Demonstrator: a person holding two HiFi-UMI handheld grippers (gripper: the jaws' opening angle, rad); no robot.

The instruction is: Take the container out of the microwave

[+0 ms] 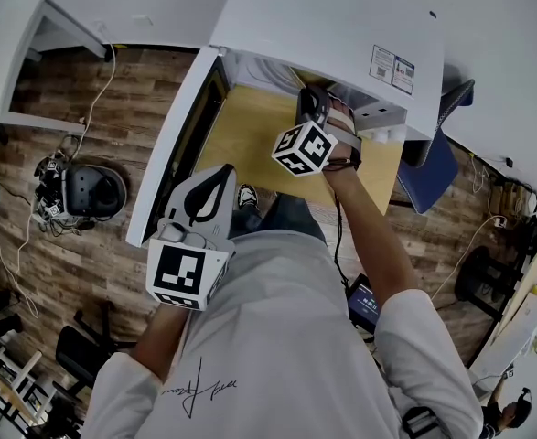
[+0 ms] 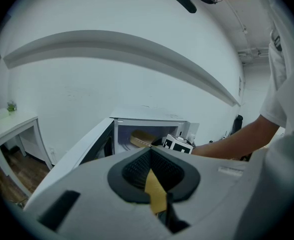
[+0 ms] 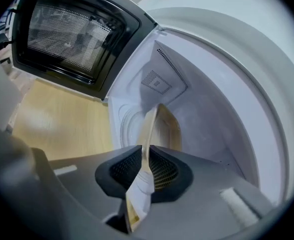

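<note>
One container (image 3: 162, 124), tan and thin-walled, sits inside the microwave (image 1: 341, 26), whose door (image 1: 172, 149) is swung wide open. My right gripper (image 3: 147, 154) is in the cavity, jaws narrow and pinched on the container's rim. My left gripper (image 2: 150, 159) hangs outside by the door, jaws together, gripping nothing. I judge the door and the grasp done; drawing the container out and setting it on the tabletop (image 1: 250, 126) are left. Count: one microwave, one door, one container, two grippers.
</note>
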